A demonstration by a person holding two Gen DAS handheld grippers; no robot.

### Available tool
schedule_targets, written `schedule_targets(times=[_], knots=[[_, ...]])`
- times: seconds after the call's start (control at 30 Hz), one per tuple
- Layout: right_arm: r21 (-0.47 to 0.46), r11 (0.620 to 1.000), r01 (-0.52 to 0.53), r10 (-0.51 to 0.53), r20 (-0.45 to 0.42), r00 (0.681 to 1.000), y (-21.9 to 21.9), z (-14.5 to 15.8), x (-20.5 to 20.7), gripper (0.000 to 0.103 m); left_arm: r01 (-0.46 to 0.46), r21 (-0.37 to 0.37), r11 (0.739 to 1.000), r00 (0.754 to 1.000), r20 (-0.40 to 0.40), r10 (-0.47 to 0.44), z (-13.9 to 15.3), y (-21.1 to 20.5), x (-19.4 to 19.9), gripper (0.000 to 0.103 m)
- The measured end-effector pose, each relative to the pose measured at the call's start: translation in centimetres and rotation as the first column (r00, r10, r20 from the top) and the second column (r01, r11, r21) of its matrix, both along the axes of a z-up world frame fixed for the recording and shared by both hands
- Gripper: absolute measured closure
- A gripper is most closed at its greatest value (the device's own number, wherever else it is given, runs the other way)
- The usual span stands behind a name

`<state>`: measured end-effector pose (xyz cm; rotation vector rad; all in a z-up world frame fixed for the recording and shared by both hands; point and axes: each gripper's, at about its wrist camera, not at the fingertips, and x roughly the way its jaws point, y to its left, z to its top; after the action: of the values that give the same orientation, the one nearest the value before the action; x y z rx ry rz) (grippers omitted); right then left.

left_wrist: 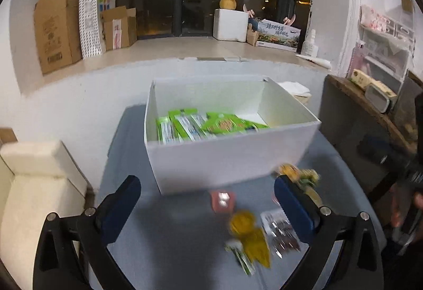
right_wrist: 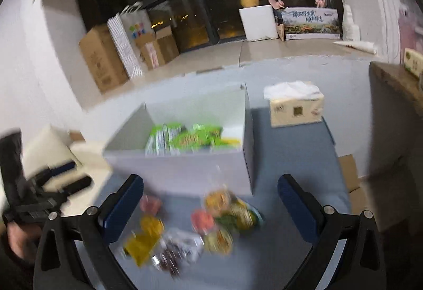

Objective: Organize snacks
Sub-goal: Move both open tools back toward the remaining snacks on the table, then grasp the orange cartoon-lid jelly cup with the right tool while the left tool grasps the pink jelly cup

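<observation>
Snacks in small yellow, orange and pink wrappers [right_wrist: 211, 218] lie loose on the blue-grey bench [right_wrist: 290, 147], just in front of a white open-topped cardboard box [left_wrist: 227, 157]. Motion blur smears them in both views, so their printing and exact shapes cannot be read. A clear packet with dark pieces [right_wrist: 177, 250] sits among them. Inside the box, green snack packets [left_wrist: 206, 126] are stacked at the left and middle; the near wall hides their lower halves.

The left gripper [left_wrist: 207, 200] hovers above the bench with its blue-padded jaws spread wide and nothing between them — its right finger covers part of a yellow-green packet [left_wrist: 304, 176]. The right gripper [right_wrist: 210, 200] is likewise wide apart and empty, over the loose pile. A tan tissue box with white tissue [right_wrist: 296, 104] stands to the right of the white box, apart from it.
</observation>
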<state>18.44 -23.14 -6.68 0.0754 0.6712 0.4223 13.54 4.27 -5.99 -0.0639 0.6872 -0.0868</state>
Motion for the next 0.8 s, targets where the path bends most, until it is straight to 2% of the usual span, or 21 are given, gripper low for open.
schedule_targets(times=[0.1,0.3,0.43,0.57,0.67,0.73,0.8], knots=[[-0.043,0.999,-0.021,0.021,-0.003,1.0,0.3,-2.0,-2.3,0.0,0.009,-0.055,0.998,0.999,-0.032,-0.011,-1.2,-0.4,-2.4,0.0],[-0.079,0.995,-0.053,0.051,-0.029,0.998,2.1,-4.4,-3.1,0.0,0.01,-0.069,0.998,0.999,-0.052,-0.013,-2.6,-1.6,-5.2,0.0],[-0.093,0.994,-0.053,0.05,-0.036,0.998,3.8,-4.6,-1.2,0.0,0.011,-0.071,0.997,0.998,-0.062,-0.015,-3.0,-1.7,-5.8,0.0],[-0.076,0.996,-0.04,0.034,-0.086,0.996,5.2,-5.1,2.3,0.0,0.007,-0.063,0.998,0.998,-0.064,-0.011,-3.0,-1.9,-5.5,0.0],[-0.126,0.992,-0.021,0.004,-0.132,0.991,6.1,-6.1,5.0,0.0,0.016,-0.064,0.998,0.998,-0.066,-0.02,-3.0,-2.0,-5.3,0.0],[-0.136,0.99,-0.021,-0.003,-0.176,0.984,6.6,-6.9,6.6,0.004,0.015,-0.062,0.998,0.997,-0.07,-0.019,-3.2,-2.0,-5.2,0.0],[-0.149,0.988,-0.025,-0.007,-0.207,0.978,7.0,-7.7,7.7,0.022,0.012,-0.064,0.998,0.997,-0.077,-0.017,-3.4,-1.9,-5.0,0.0]])
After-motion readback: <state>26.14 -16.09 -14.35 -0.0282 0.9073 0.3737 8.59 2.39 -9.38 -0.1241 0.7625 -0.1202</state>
